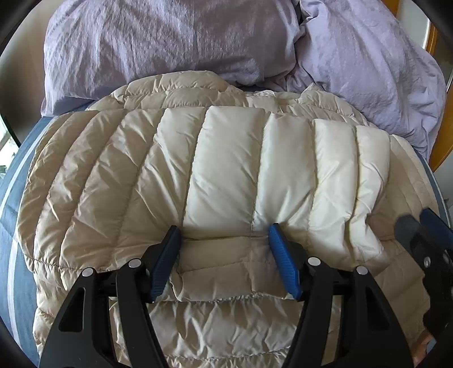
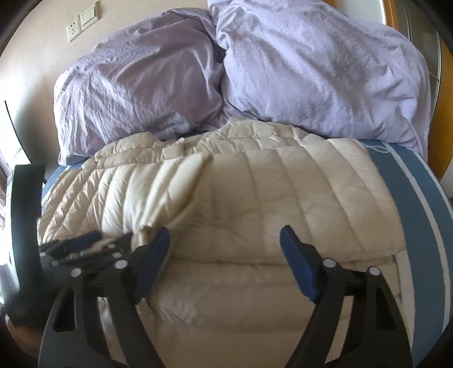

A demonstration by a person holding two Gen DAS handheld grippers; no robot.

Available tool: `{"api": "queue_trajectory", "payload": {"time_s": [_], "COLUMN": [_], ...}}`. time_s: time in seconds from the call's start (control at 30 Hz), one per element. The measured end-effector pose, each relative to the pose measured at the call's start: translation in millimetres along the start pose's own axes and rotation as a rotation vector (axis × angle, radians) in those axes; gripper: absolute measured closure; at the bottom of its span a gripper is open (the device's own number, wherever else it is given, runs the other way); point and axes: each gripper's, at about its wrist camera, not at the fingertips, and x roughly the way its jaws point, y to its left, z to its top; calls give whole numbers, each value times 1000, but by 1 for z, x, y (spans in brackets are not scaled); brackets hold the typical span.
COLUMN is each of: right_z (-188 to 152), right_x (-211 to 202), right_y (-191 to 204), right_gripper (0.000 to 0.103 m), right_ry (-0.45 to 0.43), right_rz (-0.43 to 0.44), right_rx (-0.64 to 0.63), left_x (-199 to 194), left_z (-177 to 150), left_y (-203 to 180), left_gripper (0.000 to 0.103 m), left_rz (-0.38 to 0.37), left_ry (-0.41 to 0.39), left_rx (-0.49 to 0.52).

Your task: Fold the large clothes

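Observation:
A cream quilted down jacket (image 1: pixel 226 158) lies spread over the bed, also seen in the right wrist view (image 2: pixel 283 198). One sleeve is folded across its body. My left gripper (image 1: pixel 223 228) is low on that sleeve, its blue pads pressed against both sides of the puffy cuff (image 1: pixel 226 266), with creases running out from the tips. It appears blurred at the left of the right wrist view (image 2: pixel 85 242). My right gripper (image 2: pixel 225 232) hovers open over the jacket's near right part with nothing pinched, and shows at the right edge of the left wrist view (image 1: pixel 421 229).
A rumpled lilac duvet (image 2: pixel 311 70) and pillow (image 1: pixel 170 42) are heaped behind the jacket. The blue sheet with white stripes (image 2: pixel 410 198) shows at both sides. Wooden bed frame (image 2: pixel 446 141) on the right, wall with sockets (image 2: pixel 82 22) at the back left.

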Motion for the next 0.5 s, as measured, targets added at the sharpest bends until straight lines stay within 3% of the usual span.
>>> {"api": "queue_trajectory", "payload": {"time_s": [0.27, 0.5], "right_z": [12, 13], "right_x": [17, 38], "right_y": [21, 7], "right_gripper": [26, 26], "right_ry": [6, 47], "right_rz": [-13, -63], "right_rx": [1, 37], "left_x": [1, 0], "left_z": [-2, -1], "left_y": [1, 3], "left_gripper": [38, 37], "left_rz": [-16, -32], "left_ry": [-15, -21], "left_rx": [2, -6]}}
